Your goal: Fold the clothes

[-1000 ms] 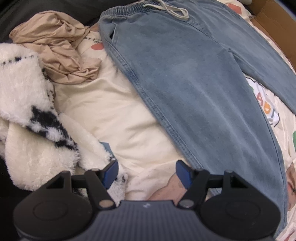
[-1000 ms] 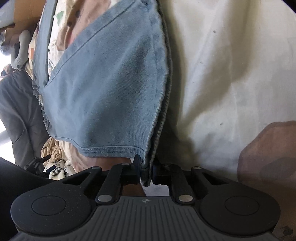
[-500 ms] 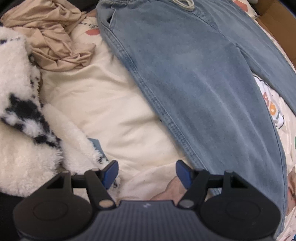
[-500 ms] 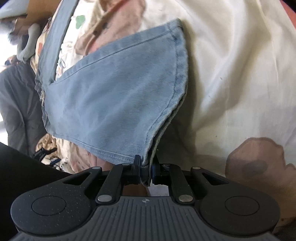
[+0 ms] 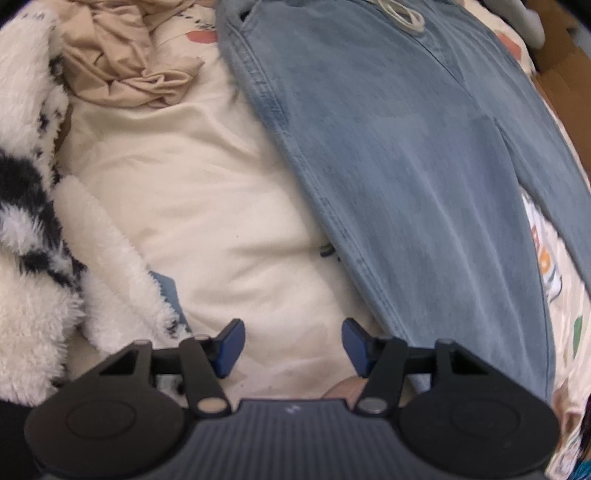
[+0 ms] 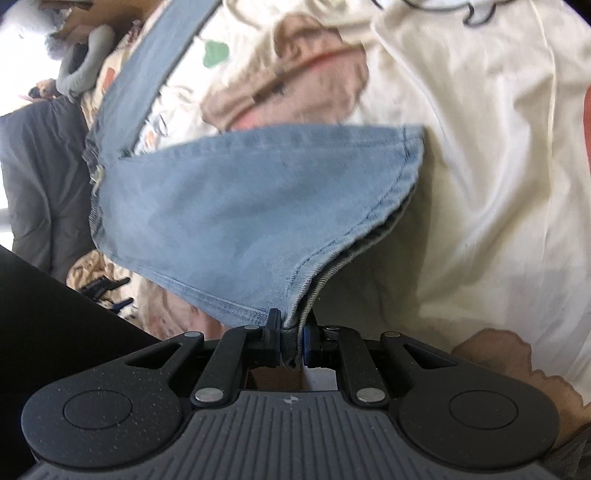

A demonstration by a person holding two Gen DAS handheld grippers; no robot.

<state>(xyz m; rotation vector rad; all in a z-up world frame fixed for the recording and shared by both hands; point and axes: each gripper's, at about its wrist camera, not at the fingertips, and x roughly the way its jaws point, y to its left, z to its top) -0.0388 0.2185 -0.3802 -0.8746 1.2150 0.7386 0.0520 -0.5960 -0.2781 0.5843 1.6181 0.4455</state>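
Light blue jeans (image 5: pixel 406 155) with a white drawstring (image 5: pixel 404 16) lie spread on a cream printed sheet (image 5: pixel 207 206), waistband at the far end. My left gripper (image 5: pixel 293 349) points down at the sheet just left of the jeans' side seam. Its jaws are closing and only bare sheet lies between the blue pads. In the right wrist view my right gripper (image 6: pixel 290 341) is shut on a hem corner of the jeans (image 6: pixel 240 206), and that leg end hangs lifted above the sheet (image 6: pixel 480 184).
A crumpled beige garment (image 5: pixel 125 59) and a fluffy white-and-black blanket (image 5: pixel 33 236) lie left of the jeans. Cardboard (image 5: pixel 557 62) shows at the far right. A dark grey garment (image 6: pixel 40 177) and a grey curved object (image 6: pixel 86 62) lie beyond the bed.
The left gripper sank toward the sheet and its jaws narrowed. The right gripper rose with the hem, so the leg end lifted off the sheet and more of the printed sheet came into view.
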